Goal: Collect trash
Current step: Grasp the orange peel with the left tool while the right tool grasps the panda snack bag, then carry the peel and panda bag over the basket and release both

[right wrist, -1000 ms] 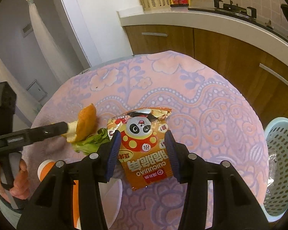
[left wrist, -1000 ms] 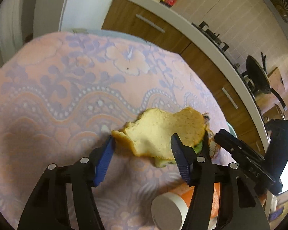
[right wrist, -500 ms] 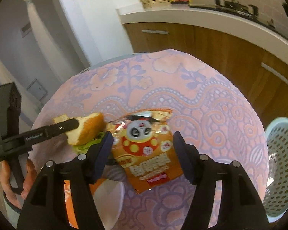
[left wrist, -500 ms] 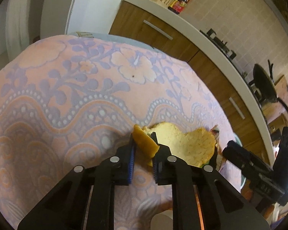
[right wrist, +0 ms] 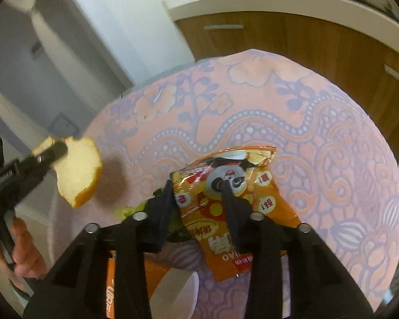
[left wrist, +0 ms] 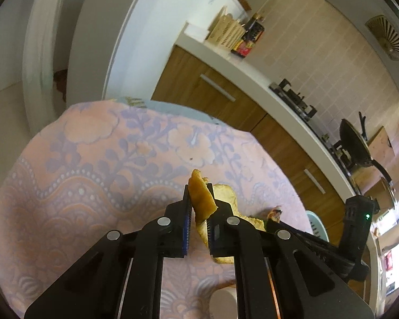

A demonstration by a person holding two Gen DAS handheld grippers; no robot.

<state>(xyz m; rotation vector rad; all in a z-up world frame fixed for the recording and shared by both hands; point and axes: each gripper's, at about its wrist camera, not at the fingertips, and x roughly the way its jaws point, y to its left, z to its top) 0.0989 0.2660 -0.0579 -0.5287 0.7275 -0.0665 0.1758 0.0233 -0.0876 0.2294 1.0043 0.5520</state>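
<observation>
I see the round table under its pink and lilac floral cloth (right wrist: 292, 122). On it lies the orange panda-print snack packet (right wrist: 236, 186). My right tongs (right wrist: 198, 186) are part open, one finger either side of the packet's near end, not yet pinching. My left tongs (left wrist: 199, 199) are clamped on the torn yellow-crusted bread slice (right wrist: 79, 175), lifted clear of the cloth.
</observation>
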